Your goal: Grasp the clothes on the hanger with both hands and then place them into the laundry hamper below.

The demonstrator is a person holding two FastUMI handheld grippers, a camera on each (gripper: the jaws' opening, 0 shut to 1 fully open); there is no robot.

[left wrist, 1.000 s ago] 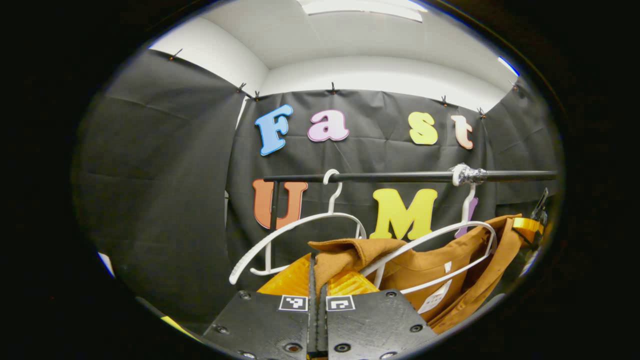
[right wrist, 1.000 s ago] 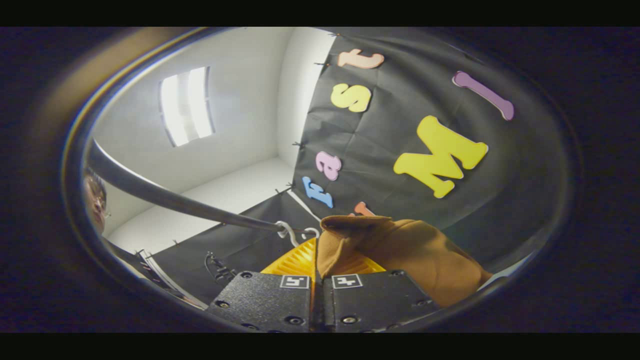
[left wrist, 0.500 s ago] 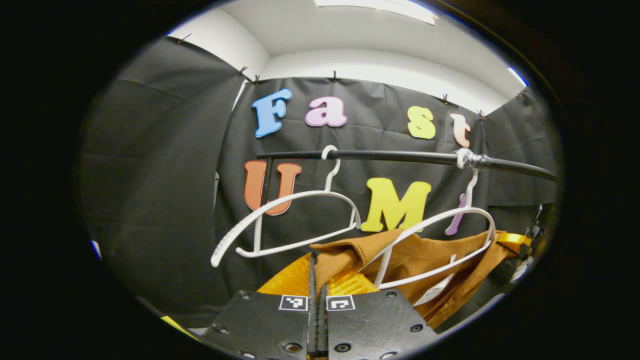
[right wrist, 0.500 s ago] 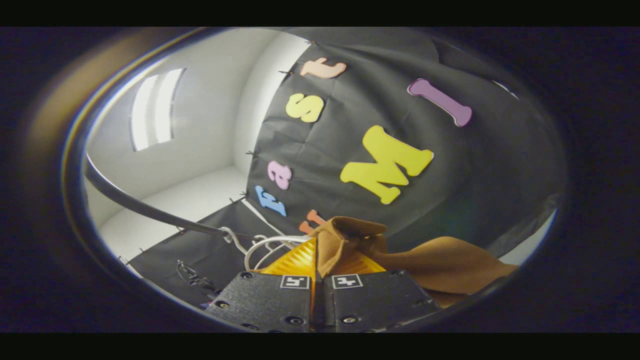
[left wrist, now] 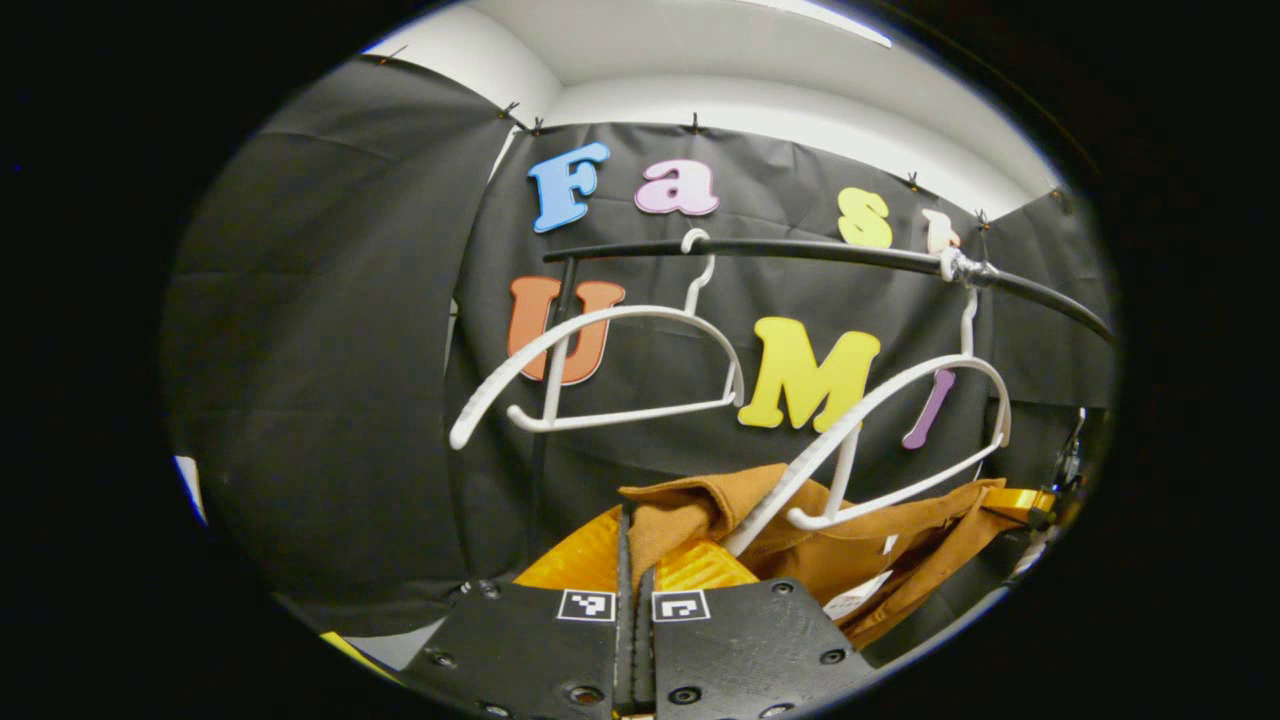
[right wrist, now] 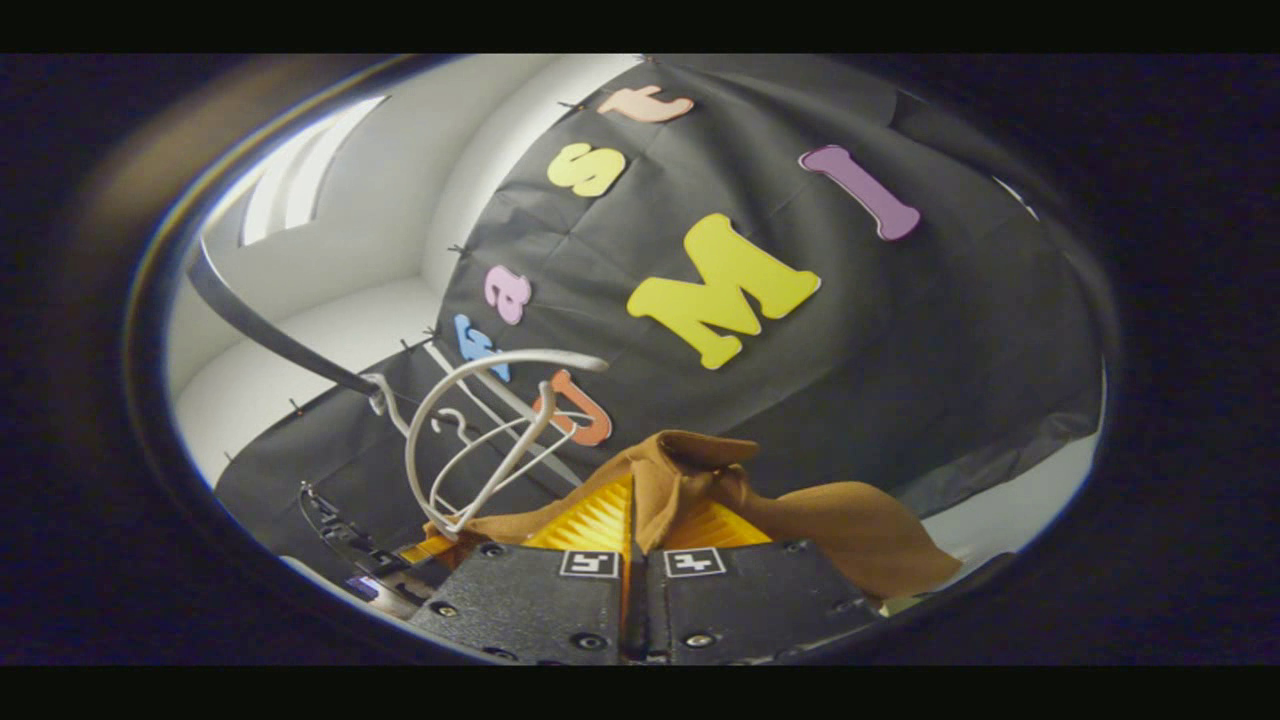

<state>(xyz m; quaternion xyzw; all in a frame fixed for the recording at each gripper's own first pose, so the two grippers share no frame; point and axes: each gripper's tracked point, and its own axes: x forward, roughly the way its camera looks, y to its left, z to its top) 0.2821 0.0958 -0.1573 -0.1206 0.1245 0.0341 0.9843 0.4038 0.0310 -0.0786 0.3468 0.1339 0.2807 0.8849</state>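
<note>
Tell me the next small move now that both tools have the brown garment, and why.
Probably keep lowering both tools together. The left tool and right tool are each shut on a fold of the brown garment, which now hangs below the white hanger, apparently free of it, under the black rail. The hamper isn't visible, so go down slowly.

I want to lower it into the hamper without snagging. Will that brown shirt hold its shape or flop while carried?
Probably floppy: the brown shirt sags between the left gripper and the right gripper, bunching in folds at each pinch. It looks light, since small pinches carry it. Its lower hem may catch the white hanger, which slants just above it.
</note>
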